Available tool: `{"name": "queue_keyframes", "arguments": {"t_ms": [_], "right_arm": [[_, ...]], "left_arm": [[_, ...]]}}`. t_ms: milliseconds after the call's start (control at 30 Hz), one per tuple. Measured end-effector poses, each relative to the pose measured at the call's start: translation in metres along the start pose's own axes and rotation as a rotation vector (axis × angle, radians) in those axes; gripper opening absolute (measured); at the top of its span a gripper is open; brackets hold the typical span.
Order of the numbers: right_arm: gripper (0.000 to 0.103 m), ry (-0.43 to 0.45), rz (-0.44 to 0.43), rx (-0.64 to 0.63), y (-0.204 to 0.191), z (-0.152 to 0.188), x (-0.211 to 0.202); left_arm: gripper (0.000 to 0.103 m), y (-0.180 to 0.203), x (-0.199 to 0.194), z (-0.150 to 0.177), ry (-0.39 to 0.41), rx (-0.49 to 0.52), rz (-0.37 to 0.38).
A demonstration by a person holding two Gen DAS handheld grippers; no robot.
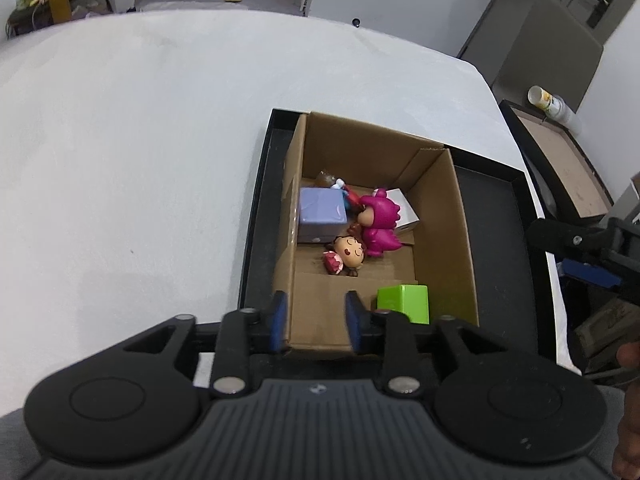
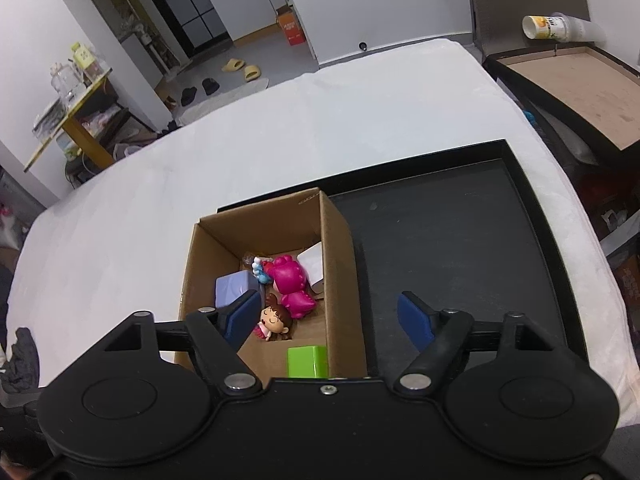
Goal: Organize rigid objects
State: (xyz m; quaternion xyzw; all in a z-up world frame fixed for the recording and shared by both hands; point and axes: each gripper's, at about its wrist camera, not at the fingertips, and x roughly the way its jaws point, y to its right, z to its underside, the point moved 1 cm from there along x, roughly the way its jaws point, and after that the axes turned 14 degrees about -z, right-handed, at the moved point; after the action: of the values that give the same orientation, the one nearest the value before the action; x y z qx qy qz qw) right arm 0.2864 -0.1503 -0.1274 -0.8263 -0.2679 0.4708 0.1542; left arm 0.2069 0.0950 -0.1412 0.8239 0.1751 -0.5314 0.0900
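We start at our left gripper (image 1: 316, 320), jaws parted with nothing between them, hovering over the near wall of the cardboard box (image 1: 444, 216); one blue pad sits outside that wall, the other inside. Our right gripper (image 2: 332, 320) stands spread wide and empty too, straddling the box's right wall (it also shows as a dark shape at the far right edge of the left wrist view).

Out from there, the goods are all in the box: a green block (image 2: 307, 360) in the near corner, a small brown-haired figurine (image 2: 274, 322) on its back, a magenta figurine (image 2: 290, 284) beyond it, a lavender cube (image 1: 323, 214) against the left wall, a white box (image 1: 404, 210) tucked at the far right. The box itself stands at the left end of a black tray (image 2: 532, 240), whose remaining floor is bare, on the white table (image 1: 120, 160).

Risks now? We judge the packing close to finished, so the danger is clumsiness: a pad catching the box wall as we pull away could drag or tip the light carton and spill the figurines.
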Motion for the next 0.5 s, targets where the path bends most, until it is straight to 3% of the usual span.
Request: {"name": "queue_keyframes", "arguments": {"t_ms": [233, 300, 500], "right_arm": [[0.091, 0.034, -0.011, -0.003, 0.004, -0.001, -0.022], [0.097, 0.049, -0.006, -0.01, 0.004, -0.002, -0.029], [0.103, 0.08, -0.005, -0.024, 0.001, -0.001, -0.049]], "left_arm": [[0.062, 0.005, -0.028, -0.004, 0.043, 0.02, 0.016], [0.065, 0.005, -0.036, -0.004, 0.053, 0.022, 0.024], [0.069, 0.005, -0.06, -0.004, 0.09, 0.041, 0.026]]}}
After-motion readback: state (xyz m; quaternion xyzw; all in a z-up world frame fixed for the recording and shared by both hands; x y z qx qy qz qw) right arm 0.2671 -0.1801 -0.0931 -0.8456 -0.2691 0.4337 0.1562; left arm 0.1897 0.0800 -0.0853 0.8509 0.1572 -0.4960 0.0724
